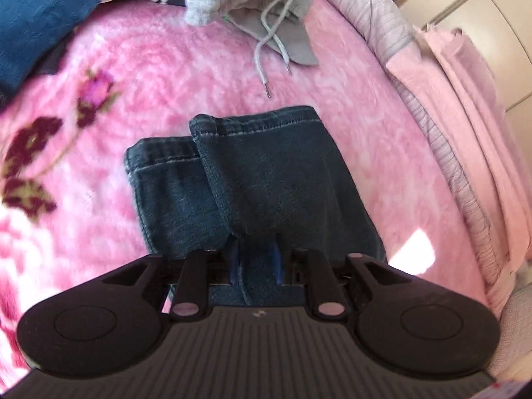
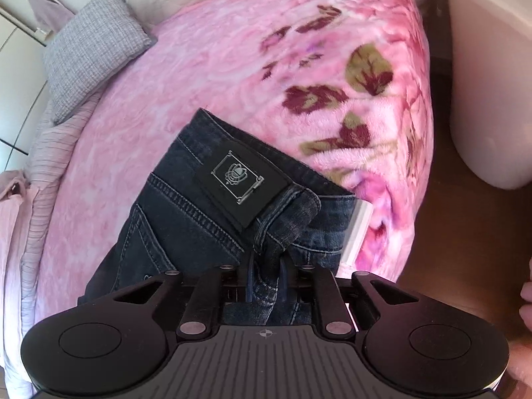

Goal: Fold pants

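Dark blue denim pants lie on a bed covered by a plush pink blanket printed with maroon roses and olive leaves. The left gripper pinches a thick fold of the leg end between its narrow blue pads, the stitched hems stacked just ahead. The right gripper is clamped on bunched denim at the waistband, beside a black rectangular leather patch with a pale embossed emblem. A grey knitted garment with two metal-tipped drawstrings lies beyond the hems. A grey woven pillow rests at the bed's far edge.
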The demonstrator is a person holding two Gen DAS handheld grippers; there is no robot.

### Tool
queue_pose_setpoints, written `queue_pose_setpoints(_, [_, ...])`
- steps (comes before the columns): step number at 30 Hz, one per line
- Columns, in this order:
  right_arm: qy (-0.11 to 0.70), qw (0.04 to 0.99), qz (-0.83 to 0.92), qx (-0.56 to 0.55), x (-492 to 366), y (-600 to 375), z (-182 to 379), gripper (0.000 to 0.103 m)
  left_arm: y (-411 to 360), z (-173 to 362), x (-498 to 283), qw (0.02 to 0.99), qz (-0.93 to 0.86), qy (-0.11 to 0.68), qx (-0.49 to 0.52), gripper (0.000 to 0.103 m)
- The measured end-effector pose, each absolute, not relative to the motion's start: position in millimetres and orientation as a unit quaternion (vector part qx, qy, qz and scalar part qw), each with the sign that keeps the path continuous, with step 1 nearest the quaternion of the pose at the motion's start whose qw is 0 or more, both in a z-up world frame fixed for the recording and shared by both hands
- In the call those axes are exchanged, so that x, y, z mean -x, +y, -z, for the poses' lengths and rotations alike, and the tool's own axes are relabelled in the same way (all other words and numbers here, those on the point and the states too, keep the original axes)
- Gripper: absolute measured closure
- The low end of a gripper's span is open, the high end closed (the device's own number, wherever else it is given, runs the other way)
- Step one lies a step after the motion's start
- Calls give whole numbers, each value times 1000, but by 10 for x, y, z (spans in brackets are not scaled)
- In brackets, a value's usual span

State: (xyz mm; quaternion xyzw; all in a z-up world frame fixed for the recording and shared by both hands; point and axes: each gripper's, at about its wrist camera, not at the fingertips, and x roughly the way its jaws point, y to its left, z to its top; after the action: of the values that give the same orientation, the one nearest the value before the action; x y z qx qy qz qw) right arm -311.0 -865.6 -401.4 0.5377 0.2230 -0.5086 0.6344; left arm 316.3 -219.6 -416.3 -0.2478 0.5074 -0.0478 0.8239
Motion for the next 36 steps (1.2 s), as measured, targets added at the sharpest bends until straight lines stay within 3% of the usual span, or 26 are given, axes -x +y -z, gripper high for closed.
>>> queue_pose_setpoints(1, [229,636,513,-529,3096,-8657,3990,100,-2218,4151,-3187,828,51,510,230,103])
queue_pose_setpoints(9, [201,678,494,-506,3175,-8627,3687,103,-2239,3598,-2976,874,124,454,120,103])
queue_pose_setpoints(26, [245,628,529,-515,3331,-8475,4118,103,-2400,4039,-2878,859,93,503,-14,101])
queue_pose_setpoints(28, [261,620,540,-505,3262,-8483,4088,99,-2520,4036,-2864,860,91,500,-51,101])
queue_pose_setpoints(30, [295,611,572,-461,3145,-8444,3933,73,-2559,3977,-2829,858,88,502,-69,98])
queue_pose_setpoints(32, [318,625,608,-373,2971,-8305,3738,70,-2539,3868,-2753,859,82,500,-73,92])
queue_pose_setpoints(36, [347,709,567,-235,2507,-7928,3568,62,-2589,3535,-2425,886,81,453,-65,92])
